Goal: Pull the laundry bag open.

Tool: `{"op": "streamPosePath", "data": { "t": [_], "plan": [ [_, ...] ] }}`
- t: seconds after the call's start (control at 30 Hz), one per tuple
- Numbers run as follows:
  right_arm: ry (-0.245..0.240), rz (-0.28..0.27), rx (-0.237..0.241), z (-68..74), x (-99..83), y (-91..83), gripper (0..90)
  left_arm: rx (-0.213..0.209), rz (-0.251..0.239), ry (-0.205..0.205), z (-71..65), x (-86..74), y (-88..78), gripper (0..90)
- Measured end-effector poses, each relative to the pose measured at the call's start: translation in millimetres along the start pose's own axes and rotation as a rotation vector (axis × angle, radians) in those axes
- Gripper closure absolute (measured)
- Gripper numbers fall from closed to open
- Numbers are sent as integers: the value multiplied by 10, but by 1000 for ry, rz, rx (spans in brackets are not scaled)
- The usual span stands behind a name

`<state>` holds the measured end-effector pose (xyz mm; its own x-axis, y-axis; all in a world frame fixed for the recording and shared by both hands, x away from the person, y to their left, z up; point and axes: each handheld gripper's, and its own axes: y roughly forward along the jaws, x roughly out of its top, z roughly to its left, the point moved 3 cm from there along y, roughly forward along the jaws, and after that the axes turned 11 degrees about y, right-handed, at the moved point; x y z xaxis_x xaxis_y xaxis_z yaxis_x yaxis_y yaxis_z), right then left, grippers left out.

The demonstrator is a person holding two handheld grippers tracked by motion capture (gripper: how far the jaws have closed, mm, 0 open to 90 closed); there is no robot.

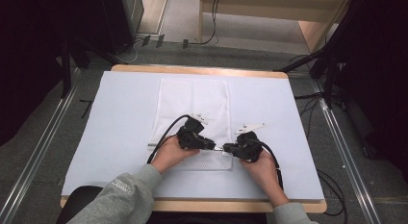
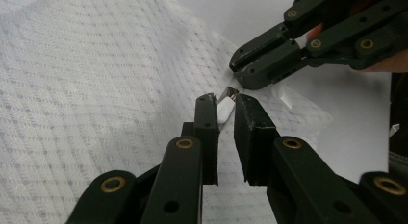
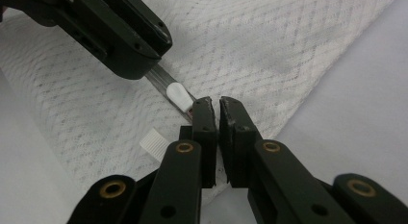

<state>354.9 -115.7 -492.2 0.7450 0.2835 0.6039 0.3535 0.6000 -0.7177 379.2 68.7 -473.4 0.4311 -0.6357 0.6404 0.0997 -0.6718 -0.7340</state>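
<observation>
A white mesh bag [image 1: 192, 104] lies flat on the white table cover [image 1: 120, 118]. Both grippers meet tip to tip at its near right corner. My left gripper [image 2: 223, 103] comes in from the left, its jaws shut on the small white zipper pull [image 2: 224, 110]. From the right gripper view that pull [image 3: 178, 95] sticks out on a clear strip beyond the left gripper [image 3: 146, 65]. My right gripper [image 3: 214, 104] is shut on the bag's edge at the end of the zipper. In the high view the left gripper [image 1: 214, 147] and right gripper [image 1: 226, 148] almost touch.
A small ribbed white tag [image 3: 153, 142] sticks out of the bag's edge near my right jaws. The table's wooden front edge [image 1: 202, 205] runs below the hands. Black stands [image 1: 332, 75], cables and floor rails [image 1: 341, 137] flank the table.
</observation>
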Motion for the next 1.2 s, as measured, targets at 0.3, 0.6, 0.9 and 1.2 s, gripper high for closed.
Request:
{"op": "streamPosePath", "data": {
  "t": [0.3, 0.6, 0.9, 1.2],
  "plan": [
    [-3, -16, -8, 11, -26, -6, 864, -2, -4, -22, 23, 17, 119, 799],
    [-11, -24, -6, 10, -34, -4, 864, -17, -2, -14, -4, -2, 194, 799],
    [-14, -24, -1, 4, -33, -4, 864, -38, -5, -8, -30, -5, 195, 803],
    [-16, -26, 0, 1, -31, -2, 864, -31, -7, 16, -89, -4, 246, 813]
  ]
}}
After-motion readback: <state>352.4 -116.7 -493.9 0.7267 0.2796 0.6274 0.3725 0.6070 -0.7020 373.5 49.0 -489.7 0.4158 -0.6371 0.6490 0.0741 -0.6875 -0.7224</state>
